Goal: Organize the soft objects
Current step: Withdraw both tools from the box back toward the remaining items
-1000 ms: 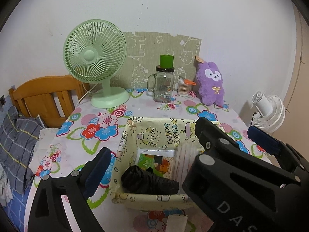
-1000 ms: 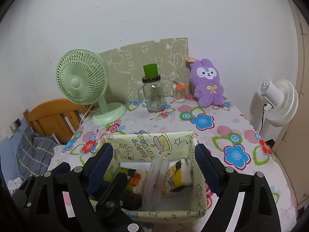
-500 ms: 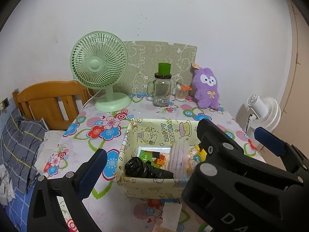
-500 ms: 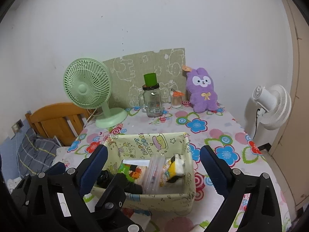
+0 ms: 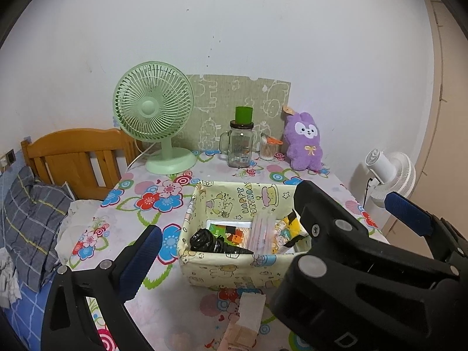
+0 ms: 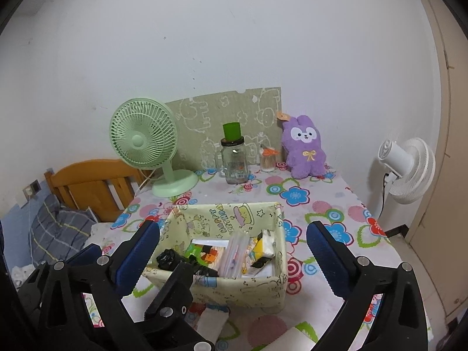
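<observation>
A pale yellow cartoon-print fabric box [image 5: 234, 272] [image 6: 257, 289] stands on the flowered table. In it lie a crumpled black bag [image 5: 215, 241] [image 6: 175, 261], clear straws [image 5: 261, 231] and colourful packets [image 6: 263, 244]. A purple plush bunny [image 5: 304, 142] [image 6: 305, 149] sits upright at the back against the wall. My left gripper [image 5: 272, 234] is open and empty, above the box's near side. My right gripper [image 6: 234, 242] is open and empty, its fingers either side of the box. The right gripper's body crosses the left wrist view [image 5: 351, 263].
At the back stand a green desk fan [image 5: 155, 117], a glass jar mug with a green lid [image 5: 238, 146] and a small toothpick jar [image 5: 267, 149]. A white floor fan [image 6: 406, 169] stands right of the table. A wooden bed frame [image 5: 73, 158] is on the left. White paper [image 5: 251, 310] lies near the box.
Both grippers have drawn back and up from the box, which looks smaller and farther now. Both stay open and empty.
</observation>
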`<action>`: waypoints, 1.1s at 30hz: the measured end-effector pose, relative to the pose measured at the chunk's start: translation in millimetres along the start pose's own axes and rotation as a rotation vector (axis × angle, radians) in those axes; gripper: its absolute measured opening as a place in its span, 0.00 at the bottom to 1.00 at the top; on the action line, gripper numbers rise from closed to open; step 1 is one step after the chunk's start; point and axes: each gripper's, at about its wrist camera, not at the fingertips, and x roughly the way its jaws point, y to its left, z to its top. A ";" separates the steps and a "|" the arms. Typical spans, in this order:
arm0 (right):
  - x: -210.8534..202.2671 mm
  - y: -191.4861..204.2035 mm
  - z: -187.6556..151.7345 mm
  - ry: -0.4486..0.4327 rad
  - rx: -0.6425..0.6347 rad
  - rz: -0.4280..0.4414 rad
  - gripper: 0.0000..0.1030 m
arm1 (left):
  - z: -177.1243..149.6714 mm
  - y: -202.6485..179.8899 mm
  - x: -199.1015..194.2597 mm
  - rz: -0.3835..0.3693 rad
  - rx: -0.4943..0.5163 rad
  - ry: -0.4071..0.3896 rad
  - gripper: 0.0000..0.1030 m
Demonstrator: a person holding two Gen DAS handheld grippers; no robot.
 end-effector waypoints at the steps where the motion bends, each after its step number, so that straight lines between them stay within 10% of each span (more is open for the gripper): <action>1: -2.4 0.2 -0.7 -0.002 -0.001 0.001 0.99 | -1.3 -0.4 -2.7 0.000 0.001 -0.003 1.00; 33: -45.9 -4.4 -37.4 -0.016 -0.036 0.016 0.99 | -40.4 -10.2 -33.7 -0.012 0.007 -0.040 1.00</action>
